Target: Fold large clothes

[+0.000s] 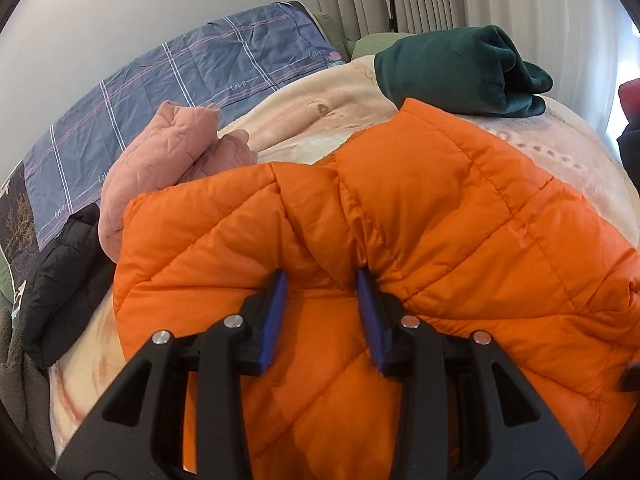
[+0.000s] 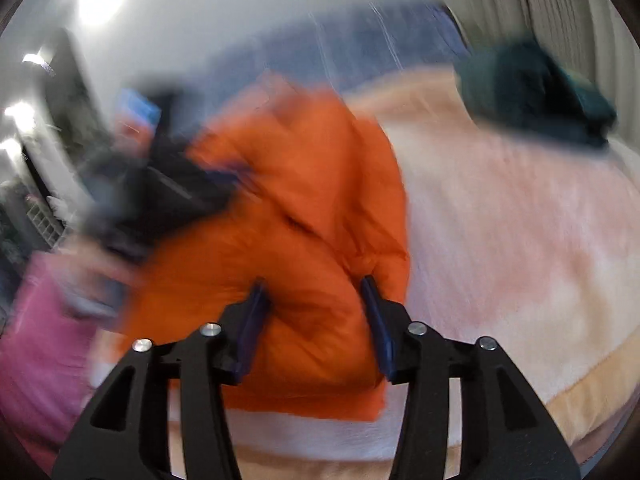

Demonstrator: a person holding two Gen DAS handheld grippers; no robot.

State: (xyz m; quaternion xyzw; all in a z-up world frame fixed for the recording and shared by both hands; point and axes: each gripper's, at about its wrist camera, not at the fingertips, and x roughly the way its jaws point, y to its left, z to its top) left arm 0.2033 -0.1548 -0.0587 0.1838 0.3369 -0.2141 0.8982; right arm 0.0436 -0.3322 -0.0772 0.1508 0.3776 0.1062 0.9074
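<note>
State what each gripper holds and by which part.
Left gripper pinches a bunched fold of the orange jacket. Right gripper straddles the jacket's edge; a hold cannot be told.

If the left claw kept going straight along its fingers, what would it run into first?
The orange puffer jacket: the left claw already has a bunched fold of it between its fingers, so it would likely push deeper into that padding, with the blanket beyond.

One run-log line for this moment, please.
step: folding orange puffer jacket | left claw: shut on bunched jacket fabric | right claw: blurred, jacket between pads, grip unclear | green garment: already folded
</note>
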